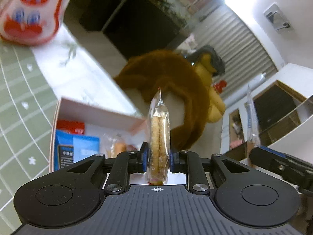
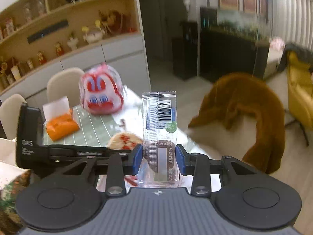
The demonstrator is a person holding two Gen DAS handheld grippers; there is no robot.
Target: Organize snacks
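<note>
Two snacks are up in the air, one in each gripper. The left gripper [image 1: 158, 159] pinches a cookie pack [image 1: 159, 137] by its thin sides, so the pack stands up tall between the blue pads. The right gripper [image 2: 158, 156] has a clear bread pack [image 2: 159, 133] between its pads, and they look snug on its sides, though the picture is a bit blurry. Next, I think, each pack should go into the white box [image 1: 93, 108] on the green worktop [image 1: 17, 90]. To do it well, bring a pack right over the box, go down slowly, and let go only when it is low inside, so it does not flop over the wall. The box already has a red pack [image 1: 70, 126], two blue packs [image 1: 76, 149] and a small bun in a clear bag [image 1: 117, 146]. One round cracker [image 2: 125, 141] lies on the worktop, near a big red and white bag [image 2: 101, 90].
</note>
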